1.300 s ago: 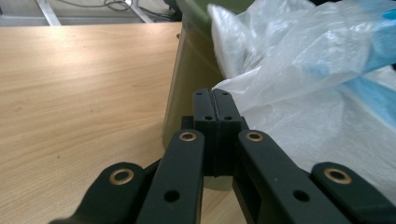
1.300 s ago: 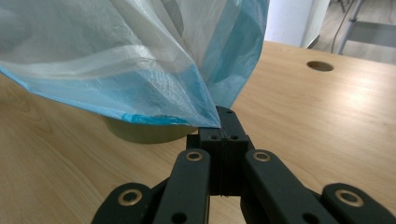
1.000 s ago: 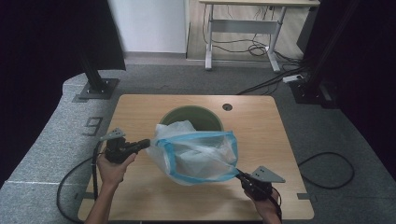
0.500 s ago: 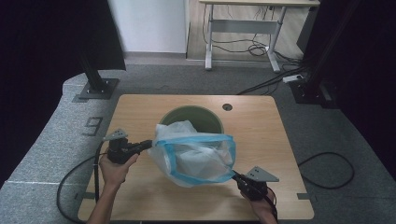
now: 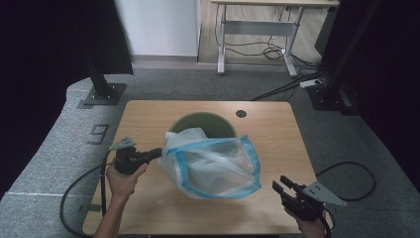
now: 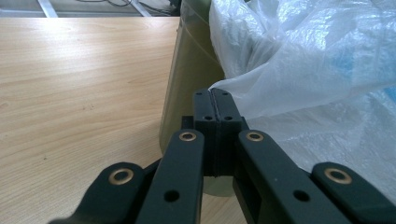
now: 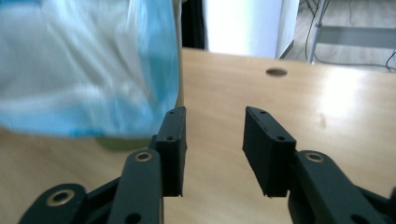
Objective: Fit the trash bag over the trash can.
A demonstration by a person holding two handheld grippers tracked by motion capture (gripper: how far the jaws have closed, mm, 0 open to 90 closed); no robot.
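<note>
On the wooden table (image 5: pixel 163 213) stood a green bin (image 5: pixel 202 123), and a clear plastic bag with a blue band (image 5: pixel 213 166) lay draped over its near rim, spilling toward the person. The left gripper (image 5: pixel 157 153) had its jaws pressed tight together on the bag's left edge; in the left gripper view the thin white film (image 6: pixel 280 84) ran straight out of the closed pads (image 6: pixel 205 112), with the bin's pale green wall (image 6: pixel 187 93) just beside them. The left hand (image 5: pixel 123 177) held that gripper level at the table's left side.

The right gripper (image 5: pixel 281 186) sat near the table's front right corner, apart from the bag. Its jaws had just been opening and stood parted with nothing between them; in the right gripper view bare tabletop showed in the gap between the fingers (image 7: pixel 268 149), and the bag's blue-banded edge (image 7: pixel 166 60) hung blurred to the upper left, clear of the pads.

The one piece of writing I could read was a figure 9 (image 5: pixel 98 134) marked on the grey floor covering (image 5: pixel 59 163) to the left of the table. Neither the bag nor the bin showed any label I could make out.
</note>
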